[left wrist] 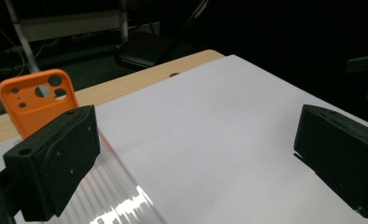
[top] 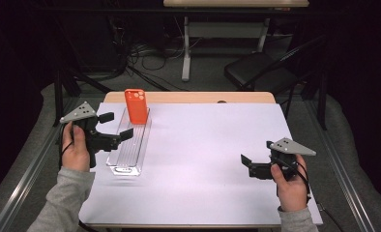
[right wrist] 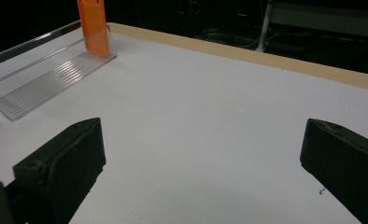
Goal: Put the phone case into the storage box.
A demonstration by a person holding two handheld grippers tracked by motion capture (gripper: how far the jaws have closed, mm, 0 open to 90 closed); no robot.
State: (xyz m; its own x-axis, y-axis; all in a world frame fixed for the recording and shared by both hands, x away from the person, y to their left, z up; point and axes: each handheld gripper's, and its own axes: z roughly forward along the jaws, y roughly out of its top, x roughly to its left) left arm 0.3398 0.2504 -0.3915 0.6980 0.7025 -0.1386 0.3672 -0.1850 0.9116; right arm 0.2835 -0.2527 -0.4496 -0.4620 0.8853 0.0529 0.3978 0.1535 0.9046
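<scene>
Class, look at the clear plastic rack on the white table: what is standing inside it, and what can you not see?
An orange phone case stands upright at the far end of the clear rack, camera cutouts uppermost. The other ridged slots look empty. The case's bottom edge, down in its slot, cannot be made out.

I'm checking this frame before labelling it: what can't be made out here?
- Orange phone case: lower part hidden by the left tongs' jaw, left gripper view; top cut off in the right gripper view.
- Clear rack: its slot holding the case, too small, high view.
- Right tongs: partly behind the hand.
</scene>
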